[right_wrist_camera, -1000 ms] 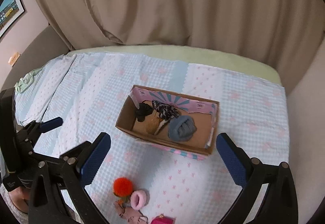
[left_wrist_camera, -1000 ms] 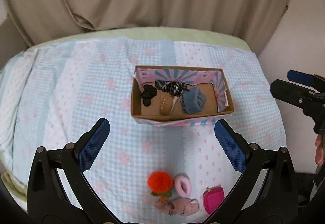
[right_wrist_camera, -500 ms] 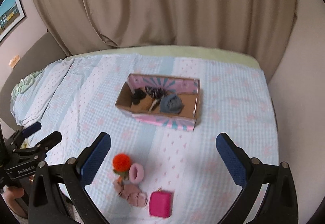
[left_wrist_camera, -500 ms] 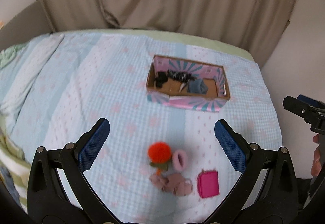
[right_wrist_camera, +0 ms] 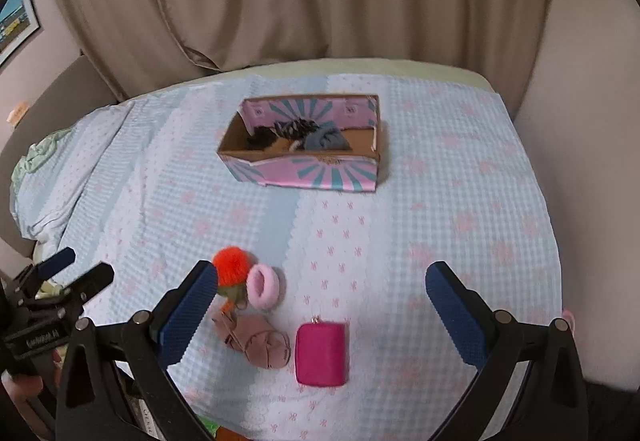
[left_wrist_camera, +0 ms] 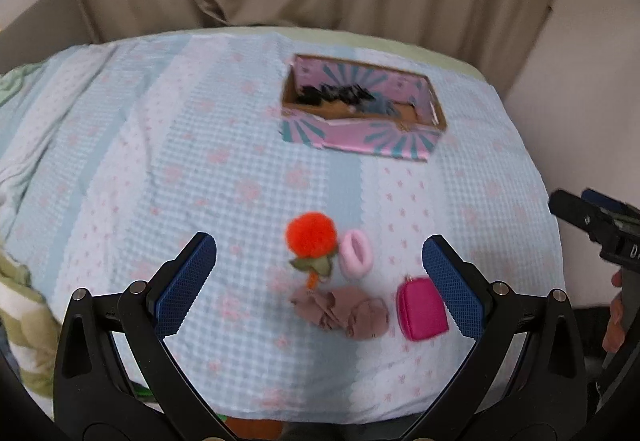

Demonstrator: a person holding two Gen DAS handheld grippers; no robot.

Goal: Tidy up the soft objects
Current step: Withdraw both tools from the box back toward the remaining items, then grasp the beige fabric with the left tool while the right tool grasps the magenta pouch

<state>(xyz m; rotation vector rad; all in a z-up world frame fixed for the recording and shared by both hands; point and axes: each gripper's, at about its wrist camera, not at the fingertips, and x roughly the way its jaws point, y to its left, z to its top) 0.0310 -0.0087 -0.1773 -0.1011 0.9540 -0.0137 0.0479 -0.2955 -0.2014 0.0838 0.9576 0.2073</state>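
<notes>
Both grippers, left gripper [left_wrist_camera: 319, 269] and right gripper [right_wrist_camera: 320, 299], released over bed [right_wrist_camera: 460, 201]; risk: pompom [left_wrist_camera: 311, 234] snagging hair tie [left_wrist_camera: 354, 252].

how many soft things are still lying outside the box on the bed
4, clustered near the bed's front edge: orange pompom, pink scrunchie right of it, crumpled mauve cloth in front, magenta pouch farthest right.

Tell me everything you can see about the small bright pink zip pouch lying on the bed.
The small bright pink zip pouch is a rounded rectangle of what looks like fabric, with a small metal pull or ring at its far edge. It lies flat and closed on the blue-and-white checked bedspread, nearest the camera among the loose items. The crumpled dusty-pink cloth piece lies just to its left, apart from it. Neither gripper touches it.
</notes>
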